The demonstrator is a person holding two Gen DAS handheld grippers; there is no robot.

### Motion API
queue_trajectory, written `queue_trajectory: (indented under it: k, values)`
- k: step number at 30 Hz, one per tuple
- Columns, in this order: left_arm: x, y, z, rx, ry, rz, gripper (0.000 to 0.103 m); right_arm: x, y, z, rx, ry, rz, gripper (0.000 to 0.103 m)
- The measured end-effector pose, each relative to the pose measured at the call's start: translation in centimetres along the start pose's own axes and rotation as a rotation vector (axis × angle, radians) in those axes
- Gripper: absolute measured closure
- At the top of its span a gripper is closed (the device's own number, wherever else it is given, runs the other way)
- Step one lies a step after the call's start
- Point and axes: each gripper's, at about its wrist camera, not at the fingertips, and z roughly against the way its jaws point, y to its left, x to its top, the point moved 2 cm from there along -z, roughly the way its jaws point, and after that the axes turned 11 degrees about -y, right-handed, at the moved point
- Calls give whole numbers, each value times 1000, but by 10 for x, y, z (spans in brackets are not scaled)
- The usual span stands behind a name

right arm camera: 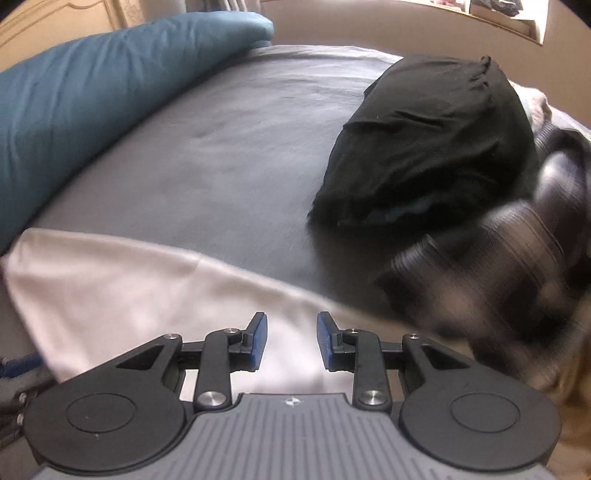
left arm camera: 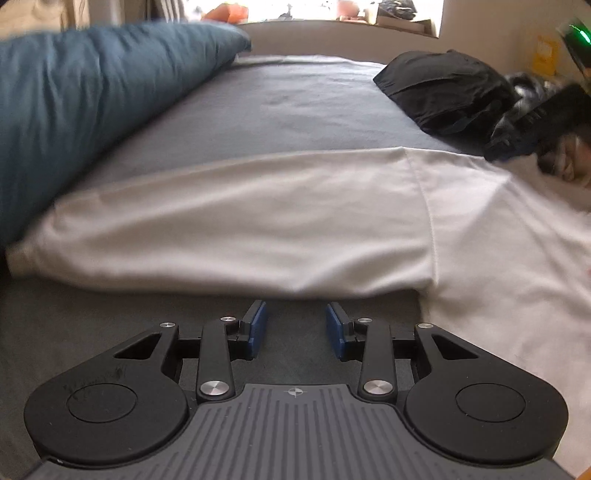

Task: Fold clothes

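A white garment lies spread on the grey bed sheet, its sleeve stretching left toward the pillow. My left gripper is open and empty, low over the sheet just short of the sleeve's near edge. In the right wrist view the white garment lies under and ahead of my right gripper, which is open and empty above it. The right gripper also shows blurred at the far right of the left wrist view.
A blue pillow lies along the left of the bed. A black garment sits bundled at the back right. A blurred striped dark cloth lies in front of it. A window ledge with clutter is behind.
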Motion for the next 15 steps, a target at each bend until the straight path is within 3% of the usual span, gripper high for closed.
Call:
queue_trajectory:
  k: [2,4,7,10,15]
  values:
    - [-5,7,1,-45,19,73,68,-8,-2,11,33,6,-83,72]
    - [-11,7,4,-42,3,62,68,-16,4,21,68,3,-134,72]
    - [-18,4,8,-24,-25,27,68,-29,42,34,168,-35,-57,71]
    - [-16,7,11,10,-48,54,68,-49,100,39,240,-79,116,60]
    - [-13,29,16,64,-90,177,68,-84,196,31,255,-212,534,57]
